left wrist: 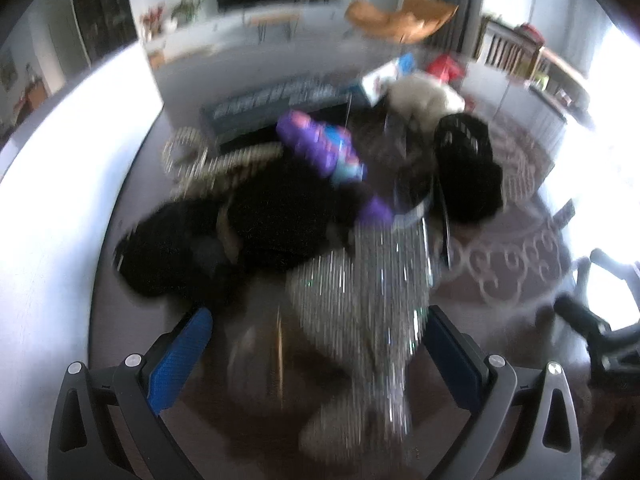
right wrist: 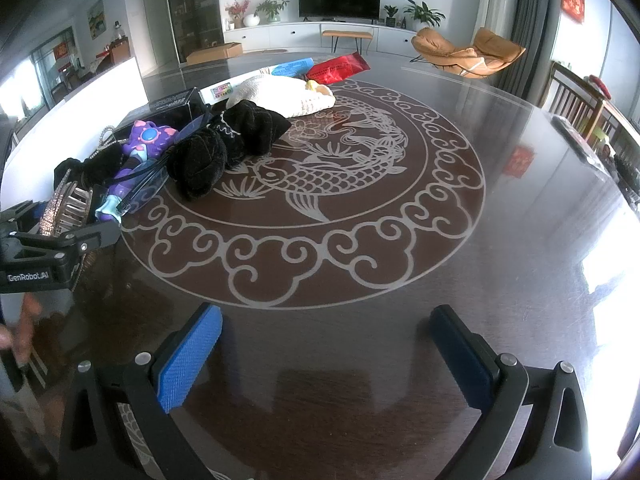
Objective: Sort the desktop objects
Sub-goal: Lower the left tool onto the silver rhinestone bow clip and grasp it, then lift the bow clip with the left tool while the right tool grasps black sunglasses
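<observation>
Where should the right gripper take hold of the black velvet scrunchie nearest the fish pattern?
Probably the black velvet scrunchie's bulging near lobe, from the table's bare centre side. That lobe sticks out toward the fish pattern; the purple plastic toy and glasses crowd its far side. The right gripper is open.

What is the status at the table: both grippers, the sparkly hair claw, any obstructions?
Left gripper open around sparkly rhinestone hair claw, not closed. Right gripper open, empty, over dark glass table. Black velvet cloth and purple plastic toy crowd just beyond.
</observation>
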